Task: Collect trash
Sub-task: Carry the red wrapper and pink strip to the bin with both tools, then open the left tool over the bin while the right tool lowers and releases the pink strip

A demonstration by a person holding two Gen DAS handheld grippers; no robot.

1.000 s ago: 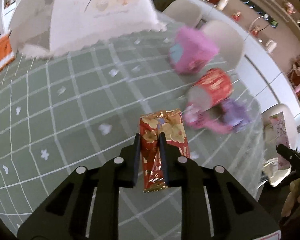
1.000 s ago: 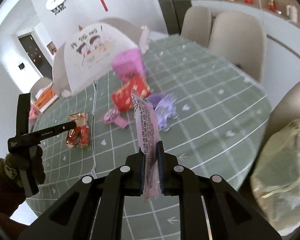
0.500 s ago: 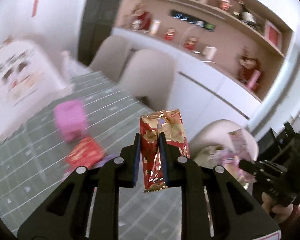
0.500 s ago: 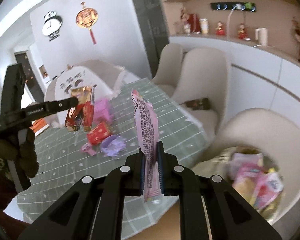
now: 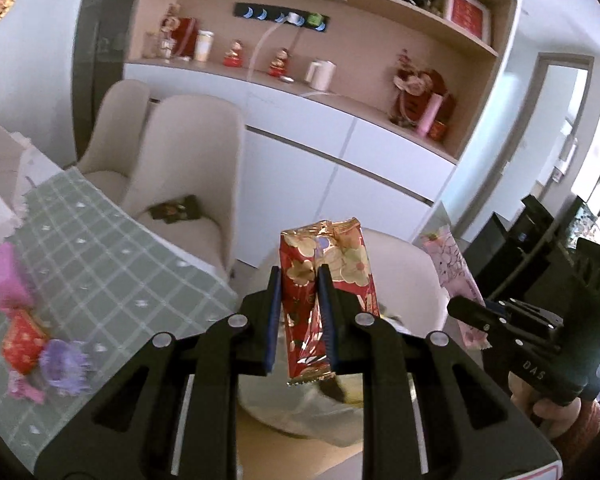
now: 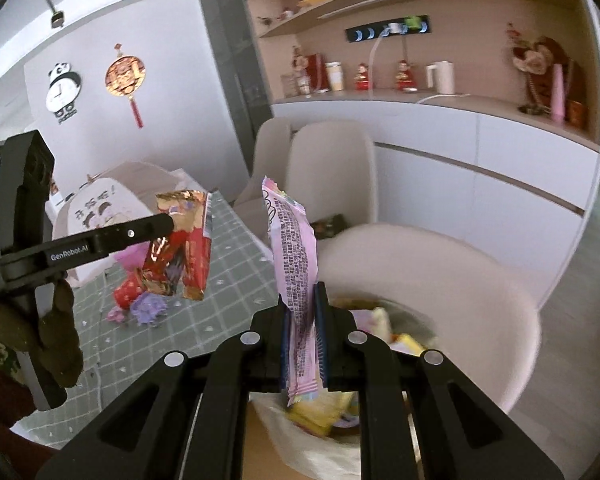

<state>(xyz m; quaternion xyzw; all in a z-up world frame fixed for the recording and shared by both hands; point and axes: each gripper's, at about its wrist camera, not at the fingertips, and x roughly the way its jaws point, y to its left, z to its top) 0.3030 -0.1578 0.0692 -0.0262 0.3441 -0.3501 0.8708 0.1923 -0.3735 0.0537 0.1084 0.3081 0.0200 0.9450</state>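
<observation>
Left gripper (image 5: pixel 298 312) clenched on a red and gold wrapper (image 5: pixel 326 288), right gripper (image 6: pixel 303 334) clenched on a pink wrapper (image 6: pixel 294 264); both wrappers stand upright between the fingers, in the air over a lined trash bin (image 6: pixel 320 436) that sits on a chair (image 6: pixel 440 276) beside the table (image 6: pixel 236 280). Likely hazards: a light wrapper released off-centre may drift past the bin's rim onto the chair seat, or cling to a finger pad, and the two grippers, near each other, may collide. More wrappers (image 5: pixel 32 344) lie on the table.
</observation>
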